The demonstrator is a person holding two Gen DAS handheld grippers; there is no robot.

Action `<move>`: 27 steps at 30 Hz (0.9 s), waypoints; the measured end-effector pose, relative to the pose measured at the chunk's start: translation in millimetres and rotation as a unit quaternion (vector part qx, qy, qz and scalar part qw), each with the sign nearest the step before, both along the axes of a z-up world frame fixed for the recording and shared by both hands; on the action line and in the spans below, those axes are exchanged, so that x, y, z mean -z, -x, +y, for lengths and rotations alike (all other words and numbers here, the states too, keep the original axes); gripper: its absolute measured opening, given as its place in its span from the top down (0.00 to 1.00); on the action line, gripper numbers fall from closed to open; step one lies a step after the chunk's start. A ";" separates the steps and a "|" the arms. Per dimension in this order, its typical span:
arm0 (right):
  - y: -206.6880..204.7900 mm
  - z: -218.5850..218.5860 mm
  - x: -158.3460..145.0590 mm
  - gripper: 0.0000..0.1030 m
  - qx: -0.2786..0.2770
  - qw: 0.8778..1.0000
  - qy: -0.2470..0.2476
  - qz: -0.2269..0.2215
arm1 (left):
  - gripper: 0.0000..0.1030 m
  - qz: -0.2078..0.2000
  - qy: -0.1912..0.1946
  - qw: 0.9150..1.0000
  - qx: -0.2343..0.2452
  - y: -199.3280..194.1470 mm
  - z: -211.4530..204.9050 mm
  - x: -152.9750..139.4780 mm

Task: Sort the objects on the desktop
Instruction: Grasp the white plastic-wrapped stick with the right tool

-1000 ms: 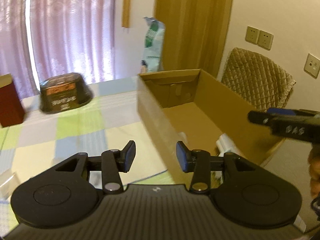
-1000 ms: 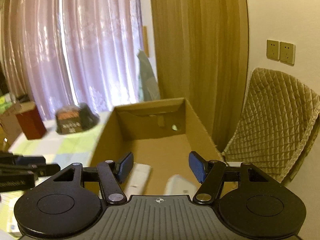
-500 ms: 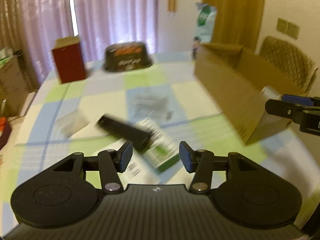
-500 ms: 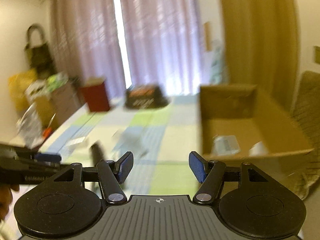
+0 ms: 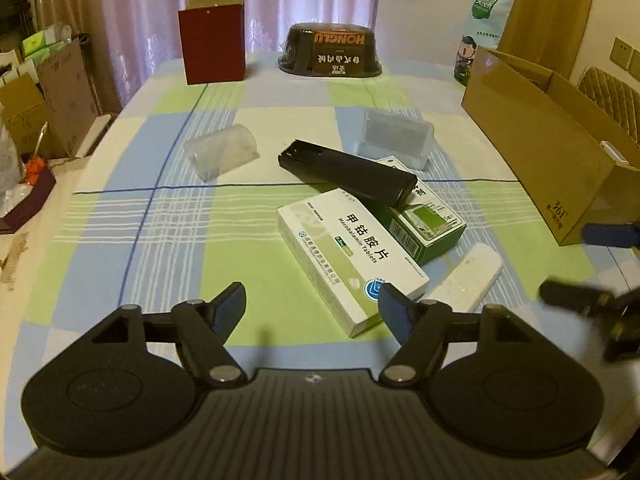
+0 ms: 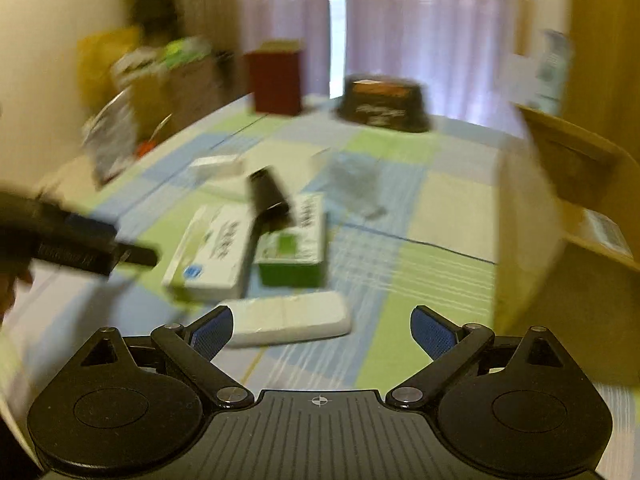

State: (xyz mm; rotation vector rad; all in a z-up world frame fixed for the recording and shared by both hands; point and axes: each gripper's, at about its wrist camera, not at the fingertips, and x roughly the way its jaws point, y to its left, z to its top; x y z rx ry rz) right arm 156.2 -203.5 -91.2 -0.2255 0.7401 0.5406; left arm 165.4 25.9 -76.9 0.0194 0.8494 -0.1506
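Observation:
A white medicine box (image 5: 352, 256) lies mid-table, leaning against a green box (image 5: 424, 226). A long black case (image 5: 346, 170) rests across the green box. A white block (image 5: 466, 274) lies to their right. Two clear plastic pieces (image 5: 222, 154) (image 5: 396, 138) sit farther back. My left gripper (image 5: 312, 304) hovers open and empty just in front of the white medicine box. My right gripper (image 6: 322, 326) is open and empty above the white block (image 6: 288, 318); that view is motion-blurred. The cardboard box (image 5: 552, 140) stands at the right.
A dark red box (image 5: 212, 40), a black bowl-shaped package (image 5: 330, 50) and a green-white bag (image 5: 482, 28) stand at the table's far end. Cartons and clutter (image 5: 36, 92) sit on the floor beyond the left edge. A quilted chair (image 5: 612, 96) is behind the cardboard box.
Both grippers swung left, away from the cardboard box, and now face the pile of boxes mid-table. Both jaws have spread wider. Nothing was picked up.

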 end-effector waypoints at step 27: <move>-14.2 3.3 54.6 0.58 -0.117 0.983 0.076 0.120 | 0.25 0.017 0.027 0.999 -0.016 -18.0 -1.7 12.9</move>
